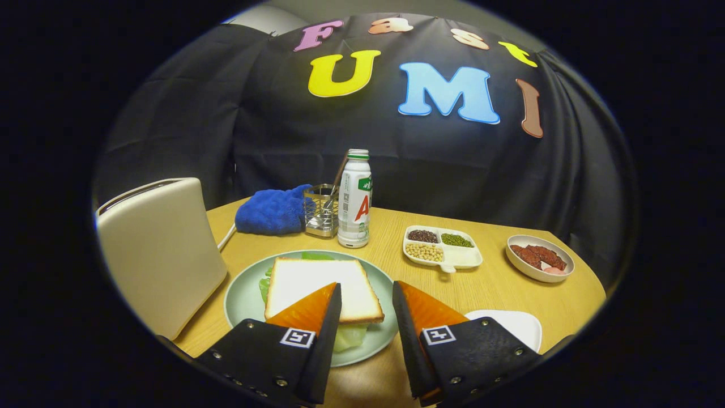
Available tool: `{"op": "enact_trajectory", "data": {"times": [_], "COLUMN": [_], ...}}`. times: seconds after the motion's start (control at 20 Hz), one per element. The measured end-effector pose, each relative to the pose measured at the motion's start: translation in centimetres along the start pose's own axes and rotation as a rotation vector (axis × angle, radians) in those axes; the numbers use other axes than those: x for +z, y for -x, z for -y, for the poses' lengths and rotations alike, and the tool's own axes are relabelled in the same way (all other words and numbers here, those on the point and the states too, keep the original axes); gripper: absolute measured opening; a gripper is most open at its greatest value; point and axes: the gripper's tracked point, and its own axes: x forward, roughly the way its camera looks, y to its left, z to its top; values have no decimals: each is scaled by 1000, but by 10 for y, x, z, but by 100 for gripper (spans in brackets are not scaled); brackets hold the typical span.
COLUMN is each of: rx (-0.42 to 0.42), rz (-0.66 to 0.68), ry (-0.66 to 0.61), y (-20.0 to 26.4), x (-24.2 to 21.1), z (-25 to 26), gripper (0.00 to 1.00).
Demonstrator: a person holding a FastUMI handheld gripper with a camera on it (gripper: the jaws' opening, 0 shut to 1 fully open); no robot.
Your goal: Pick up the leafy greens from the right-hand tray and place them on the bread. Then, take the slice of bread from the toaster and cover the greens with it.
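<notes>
open lane of bare surface (498, 289) between plate (243, 300) and divided tray (453, 262). blocked on the left by tall toaster (161, 255), behind by bottle (354, 198), wire caddy (321, 211) and blue mitt (272, 211). hand-held gripper (367, 294) parted, straddling the plate's near edge.

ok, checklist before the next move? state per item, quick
1. Gripper empty: ok, fingers open with nothing between them.
2. Top bread slice on the green plate: ok, lying flat just ahead of the fingers.
3. Leafy greens under the slice: ok, green edges poke out around it.
4. Slice squarely covering a bottom slice: cannot tell, the lower layer is hidden.
5. Toaster slot empty: cannot tell, its top is seen edge-on.
6. Retreat path: ok, the bottle and divided tray stand beyond the plate, away from the fingers.
</notes>
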Motion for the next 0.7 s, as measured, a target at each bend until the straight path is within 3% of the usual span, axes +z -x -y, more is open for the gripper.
{"op": "enact_trajectory", "data": {"times": [0.4,0.7], "rx": [-27,-106], "rz": [72,132], "ry": [-21,-57], "y": [25,61], "x": [24,36], "z": [29,104], "gripper": [55,55]}}
